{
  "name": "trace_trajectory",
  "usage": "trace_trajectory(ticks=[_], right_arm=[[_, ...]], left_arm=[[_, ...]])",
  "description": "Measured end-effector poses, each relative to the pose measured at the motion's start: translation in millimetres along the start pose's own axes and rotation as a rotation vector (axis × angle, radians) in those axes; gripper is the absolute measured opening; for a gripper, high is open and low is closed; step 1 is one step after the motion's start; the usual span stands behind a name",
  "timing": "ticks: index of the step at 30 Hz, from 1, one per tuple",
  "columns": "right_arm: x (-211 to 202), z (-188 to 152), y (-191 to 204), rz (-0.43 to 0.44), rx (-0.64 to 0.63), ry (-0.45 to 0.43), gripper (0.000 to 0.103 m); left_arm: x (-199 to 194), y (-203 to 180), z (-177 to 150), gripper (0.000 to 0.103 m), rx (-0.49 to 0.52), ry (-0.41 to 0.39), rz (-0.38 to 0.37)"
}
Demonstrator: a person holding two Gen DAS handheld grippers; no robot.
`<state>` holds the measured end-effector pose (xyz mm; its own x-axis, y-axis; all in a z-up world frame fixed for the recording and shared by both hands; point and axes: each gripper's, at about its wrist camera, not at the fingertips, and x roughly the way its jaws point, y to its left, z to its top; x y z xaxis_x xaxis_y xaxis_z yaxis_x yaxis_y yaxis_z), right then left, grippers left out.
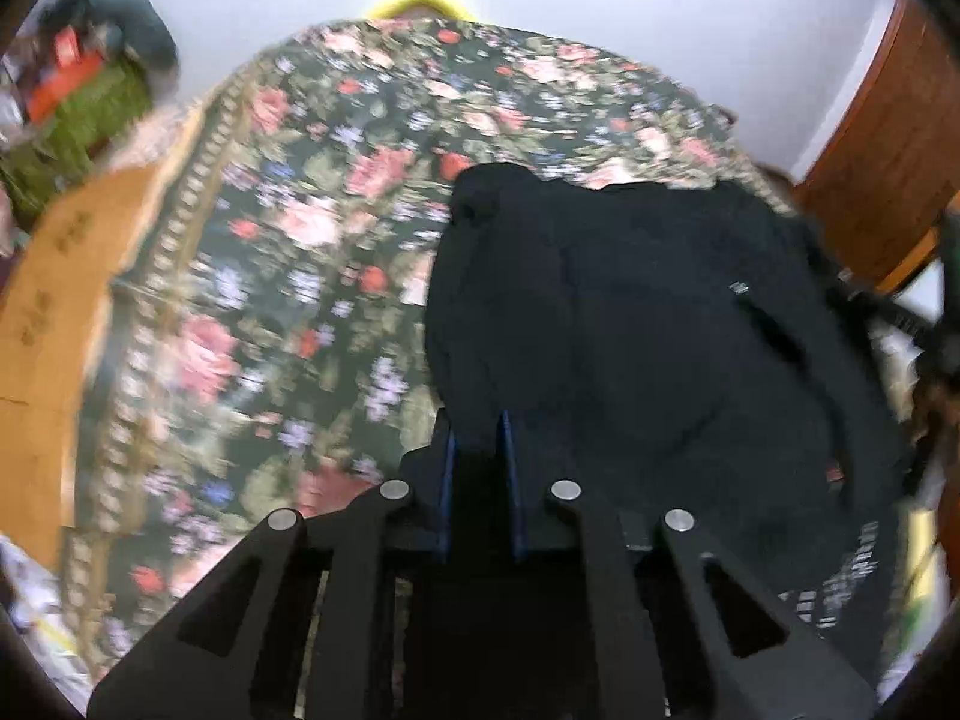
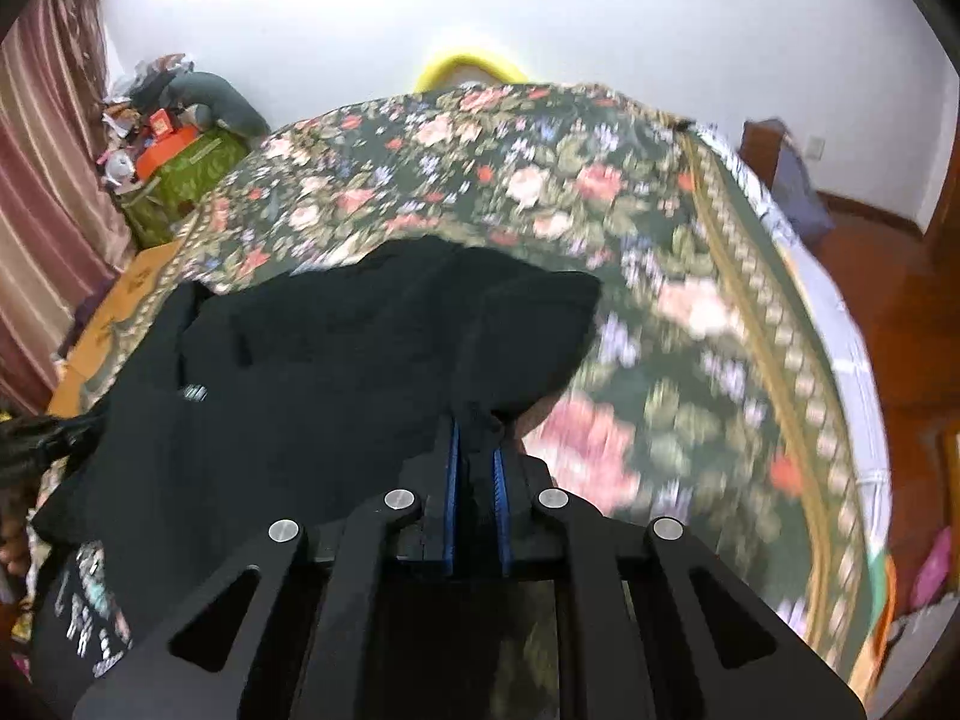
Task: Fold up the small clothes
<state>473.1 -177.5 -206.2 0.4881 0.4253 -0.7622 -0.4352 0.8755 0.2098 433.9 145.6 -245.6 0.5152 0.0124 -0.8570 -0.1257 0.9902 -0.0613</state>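
Nearest the lens in each view is the gripper's own black linkage, and between its blue-padded fingers sits black cloth. On the left side, the left gripper (image 1: 480, 438) is clenched on the near edge of the black garment (image 1: 630, 312), which spreads away from it and to the right across the floral bedspread (image 1: 270, 240). Further right, the right gripper (image 2: 477, 444) is likewise clamped on a bunched fold at the garment's near right corner, with the cloth running off to its left and the bedspread bare beyond. This reads as the start of a fold: both near corners taken, nothing yet turned over. The next move likely calls for lifting the two corners together, keeping the edge taut between them, and carrying it toward the far edge without dragging the bedspread.
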Motion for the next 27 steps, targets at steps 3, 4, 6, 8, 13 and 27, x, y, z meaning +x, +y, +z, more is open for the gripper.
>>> trace_trajectory(ticks=[3, 4, 6, 8, 13, 27], right_arm=[[-4.2, 0.3, 1.8, -0.023, 0.008, 0.02, 0.014], [-8.0, -2.3, 4.3, -0.033, 0.0, 0.027, 0.017], [-23.7, -12.0, 9.2, -0.009, -0.024, 0.034, 0.033], [-40.8, -20.8, 14.4, 0.011, -0.043, 0.027, 0.046], [-98.1, -55.4, 21.2, 0.072, -0.085, 0.041, 0.051], [-158.1, -189.0, 18.2, 0.093, -0.112, 0.17, 0.063]], left_arm=[[-3.0, -0.6, -1.3, 0.015, 0.008, -0.003, 0.05], [-5.1, 1.1, -2.8, 0.016, 0.003, -0.001, 0.049], [-11.9, 4.1, -9.4, 0.029, -0.011, 0.015, 0.022], [-20.8, 4.6, -18.7, 0.041, -0.008, 0.023, 0.017], [-51.3, 9.5, -57.4, 0.05, 0.013, 0.051, 0.029], [-116.6, 44.2, -186.1, 0.056, -0.101, 0.154, -0.044]])
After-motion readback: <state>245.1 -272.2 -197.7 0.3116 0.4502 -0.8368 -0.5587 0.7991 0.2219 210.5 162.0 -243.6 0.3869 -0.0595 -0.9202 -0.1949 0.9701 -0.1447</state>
